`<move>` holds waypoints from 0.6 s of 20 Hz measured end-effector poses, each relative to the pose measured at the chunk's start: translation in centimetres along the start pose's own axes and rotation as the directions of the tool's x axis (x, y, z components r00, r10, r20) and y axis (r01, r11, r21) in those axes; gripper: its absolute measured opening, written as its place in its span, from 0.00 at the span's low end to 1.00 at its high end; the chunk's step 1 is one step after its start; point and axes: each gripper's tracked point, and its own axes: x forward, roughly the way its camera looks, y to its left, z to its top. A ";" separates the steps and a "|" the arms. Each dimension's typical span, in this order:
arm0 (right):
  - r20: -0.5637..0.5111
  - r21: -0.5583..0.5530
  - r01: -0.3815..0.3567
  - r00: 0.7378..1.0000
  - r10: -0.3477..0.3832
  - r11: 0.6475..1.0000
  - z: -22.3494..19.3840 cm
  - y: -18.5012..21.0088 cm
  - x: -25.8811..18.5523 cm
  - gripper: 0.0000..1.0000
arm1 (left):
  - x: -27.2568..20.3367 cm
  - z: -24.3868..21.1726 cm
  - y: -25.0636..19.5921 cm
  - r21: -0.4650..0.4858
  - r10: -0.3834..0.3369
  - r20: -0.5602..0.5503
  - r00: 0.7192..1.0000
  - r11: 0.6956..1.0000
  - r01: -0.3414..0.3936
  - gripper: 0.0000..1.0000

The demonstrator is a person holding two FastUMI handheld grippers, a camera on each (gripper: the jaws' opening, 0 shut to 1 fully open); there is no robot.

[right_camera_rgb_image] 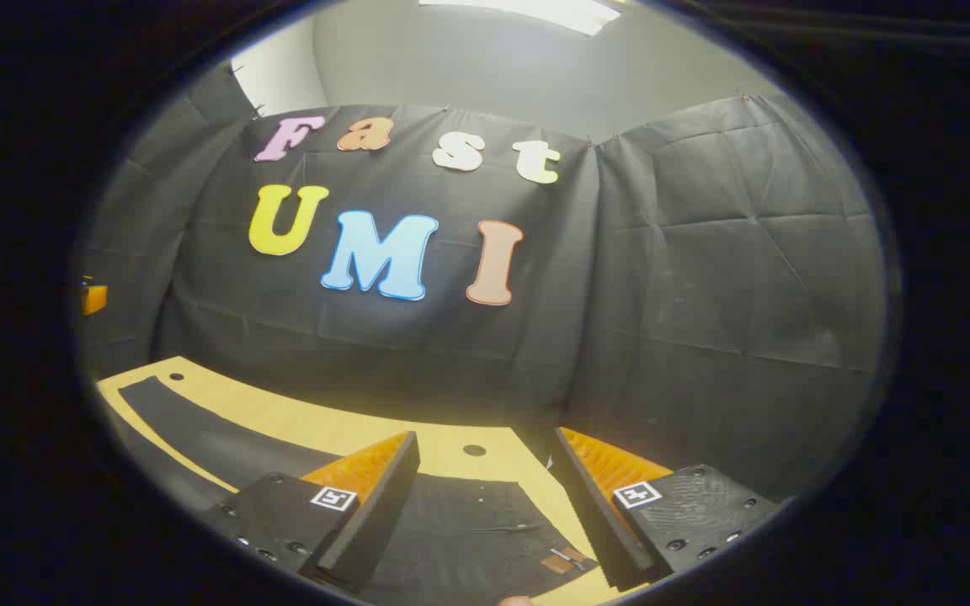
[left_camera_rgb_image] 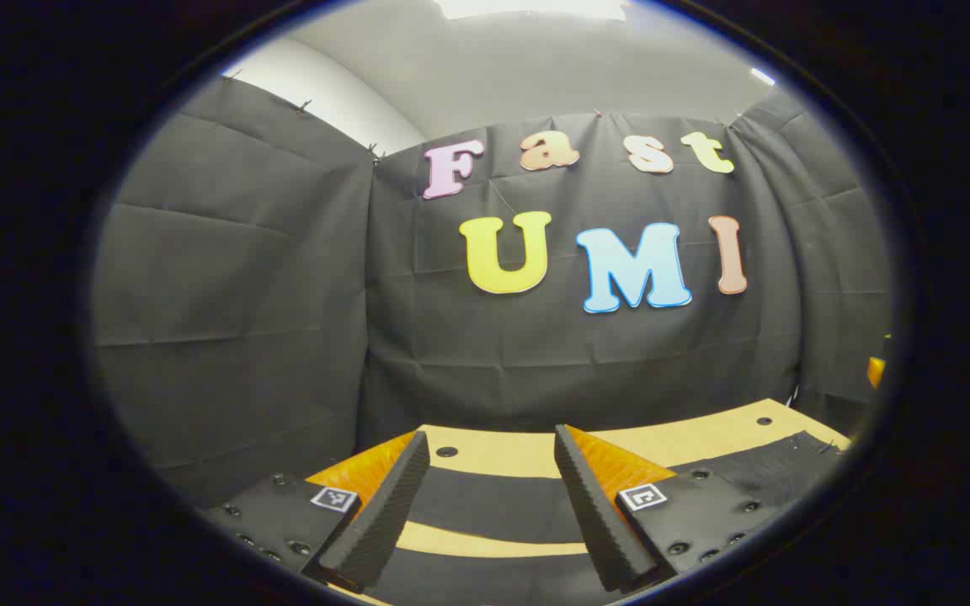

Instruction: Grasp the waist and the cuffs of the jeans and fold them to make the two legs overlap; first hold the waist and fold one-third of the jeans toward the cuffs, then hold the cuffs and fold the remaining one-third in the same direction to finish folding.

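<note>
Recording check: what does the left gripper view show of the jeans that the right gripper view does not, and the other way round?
Left gripper view: the dark denim jeans lie as two bands ahead of the left gripper, with a strip of tan wooden table between them. Right gripper view: a small brown patch sits on the jeans, by the right gripper. Shared: jaws open and holding nothing, jeans flat on the table, black cloth wall behind.

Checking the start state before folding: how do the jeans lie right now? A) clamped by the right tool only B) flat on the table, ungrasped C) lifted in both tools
B: the dark jeans lie flat on the wooden table, both tools open above them.
</note>
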 end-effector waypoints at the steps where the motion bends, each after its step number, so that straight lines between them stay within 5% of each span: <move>1: -0.004 0.001 0.005 1.000 -0.005 1.000 0.0 -0.1 0.0 0.94 | 0.0 0.0 0.2 -0.002 0.002 0.000 1.000 1.000 -0.002 0.97; 12: -0.050 -0.011 0.037 0.998 -0.037 0.999 -0.9 -0.2 0.0 0.94 | 0.1 -0.7 1.4 -0.010 0.021 -0.012 1.000 1.000 -0.022 0.96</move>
